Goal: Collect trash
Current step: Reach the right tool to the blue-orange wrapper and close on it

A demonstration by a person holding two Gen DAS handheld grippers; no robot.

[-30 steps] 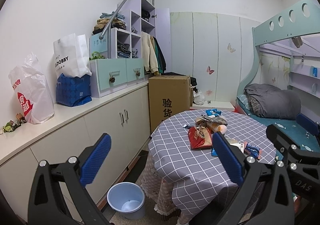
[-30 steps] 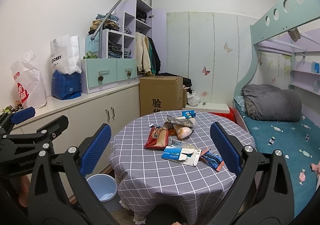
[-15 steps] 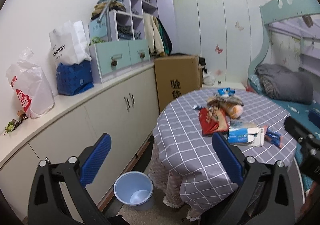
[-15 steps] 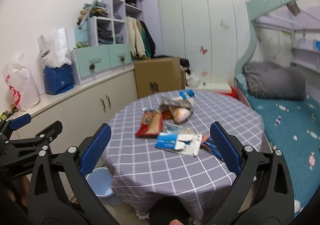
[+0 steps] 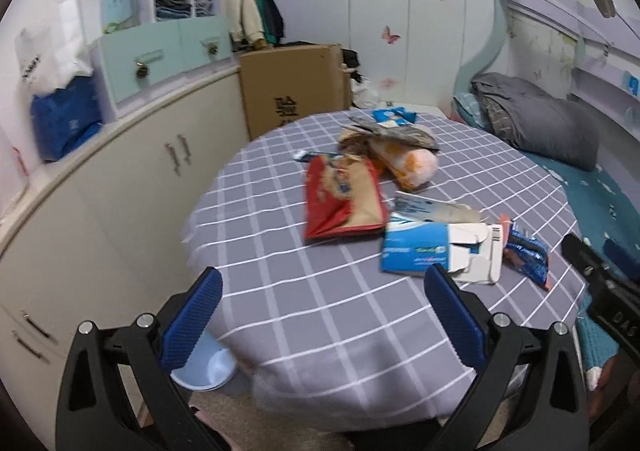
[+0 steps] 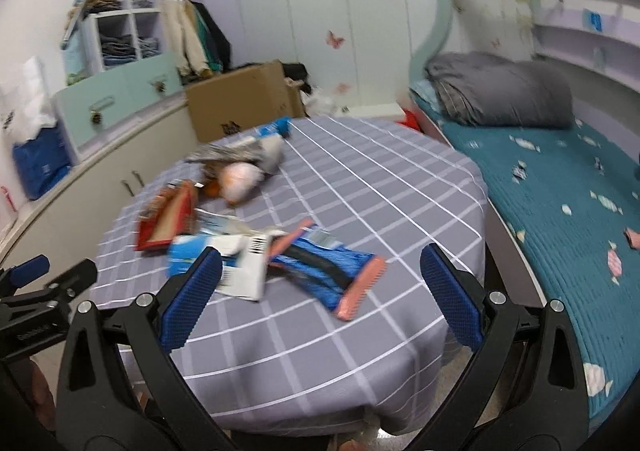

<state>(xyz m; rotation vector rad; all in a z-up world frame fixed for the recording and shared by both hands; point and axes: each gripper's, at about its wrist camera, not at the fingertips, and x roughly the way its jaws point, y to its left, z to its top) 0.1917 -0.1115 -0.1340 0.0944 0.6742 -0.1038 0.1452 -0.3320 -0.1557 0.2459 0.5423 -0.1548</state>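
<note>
Trash lies on a round table with a grey checked cloth (image 5: 320,291): a red snack bag (image 5: 340,199), a torn blue and white carton (image 5: 436,251), a blue wrapper with pink ends (image 6: 332,271), an orange-white bag (image 5: 412,167) and a small blue packet (image 5: 392,115). My left gripper (image 5: 320,315) is open over the table's near edge, empty. My right gripper (image 6: 316,291) is open too, its fingers either side of the blue wrapper and short of it. A pale blue bin (image 5: 204,367) stands on the floor left of the table, half hidden by my left finger.
White cabinets (image 5: 120,187) run along the left wall, with bags and drawers on top. A cardboard box (image 5: 296,87) stands behind the table. A bunk bed with a teal mattress (image 6: 560,211) and a grey duvet is on the right.
Both grippers have moved forward and tilted down toward the table. The trash looks much closer and the bin has slid under my left finger. Both stay open.
</note>
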